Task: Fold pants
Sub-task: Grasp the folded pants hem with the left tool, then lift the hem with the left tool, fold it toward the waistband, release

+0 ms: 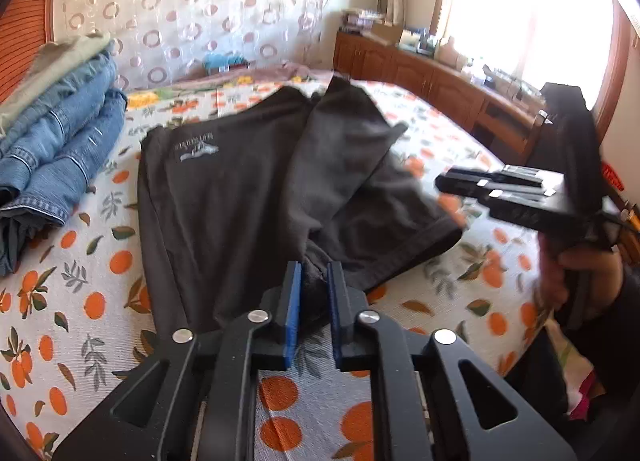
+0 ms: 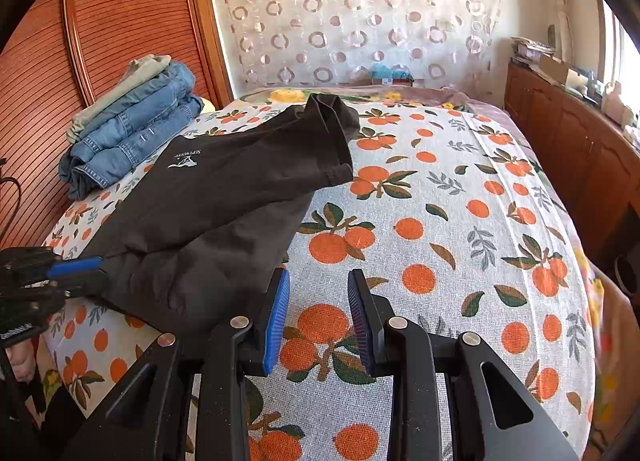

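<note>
While one pair of black pants (image 1: 256, 189) lies spread on the orange-print bedspread (image 2: 440, 221), two grippers work at its near edge. Left gripper (image 1: 314, 301) has its blue pads nearly together, pinching a bunched fold of the pants' near hem. Right gripper (image 2: 318, 313) stands part open over bare bedspread just right of the pants, nothing between its pads. In the left wrist view it shows from the side, blurred, with a hand (image 1: 580, 281) below it.

Counts: one stack of folded clothes (image 2: 132, 125) at the far left corner of the bed, about three blue denim pieces with one pale green piece on top; exact count is hard to tell. One wooden louvered door (image 2: 100, 21), one circle-pattern curtain (image 2: 352, 13), one wooden cabinet (image 2: 568, 149) with clutter too small to identify.

Window in the left wrist view is blown out white. White logo (image 2: 185, 160) on the pants has small writing, upside down, not readable.
</note>
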Tool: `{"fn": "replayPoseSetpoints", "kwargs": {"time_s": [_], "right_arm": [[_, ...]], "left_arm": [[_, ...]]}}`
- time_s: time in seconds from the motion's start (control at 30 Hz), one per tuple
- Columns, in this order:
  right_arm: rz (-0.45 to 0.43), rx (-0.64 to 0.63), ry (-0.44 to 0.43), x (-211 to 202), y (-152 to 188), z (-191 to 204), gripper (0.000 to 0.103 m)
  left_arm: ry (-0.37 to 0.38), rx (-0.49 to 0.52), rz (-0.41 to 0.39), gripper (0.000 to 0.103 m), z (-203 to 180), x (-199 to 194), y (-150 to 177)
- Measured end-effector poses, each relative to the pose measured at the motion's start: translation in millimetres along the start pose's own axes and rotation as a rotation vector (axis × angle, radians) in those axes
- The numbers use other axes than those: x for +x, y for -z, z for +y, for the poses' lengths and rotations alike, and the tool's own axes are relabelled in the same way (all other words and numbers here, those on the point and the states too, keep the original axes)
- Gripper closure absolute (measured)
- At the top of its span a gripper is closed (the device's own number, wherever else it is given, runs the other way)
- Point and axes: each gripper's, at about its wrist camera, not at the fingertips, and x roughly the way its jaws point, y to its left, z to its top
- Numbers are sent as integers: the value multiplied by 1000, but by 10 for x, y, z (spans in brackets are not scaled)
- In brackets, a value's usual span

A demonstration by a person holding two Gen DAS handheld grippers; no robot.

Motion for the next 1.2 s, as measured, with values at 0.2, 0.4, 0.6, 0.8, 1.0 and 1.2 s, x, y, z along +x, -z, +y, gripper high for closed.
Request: {"fn": "replayPoseSetpoints", "kwargs": {"time_s": [0.2,0.4,0.6,0.8,1.0,1.2], "right_arm": [[0,-1,-2,-13,1,-14,72],[8,-1,-2,2,-15,-18,72],[15,-3,-2,31,-30,-7,72],[21,-4,-5,48,-35,0,72],[22,-4,6,34,-44,13,72],[14,-3,-96,-107,-3,165,55]], "left_arm": [[6,-19,-94,94,32,-428,-101],[-69,-48,-96,94,285,-638,-30],[-126,-71,6,88,457,-448,155],[-130,-59,-5,68,434,-432,82],[-78,7,-34,59,293,-299,-290],[8,100,-34,59,84,4,-679]]}}
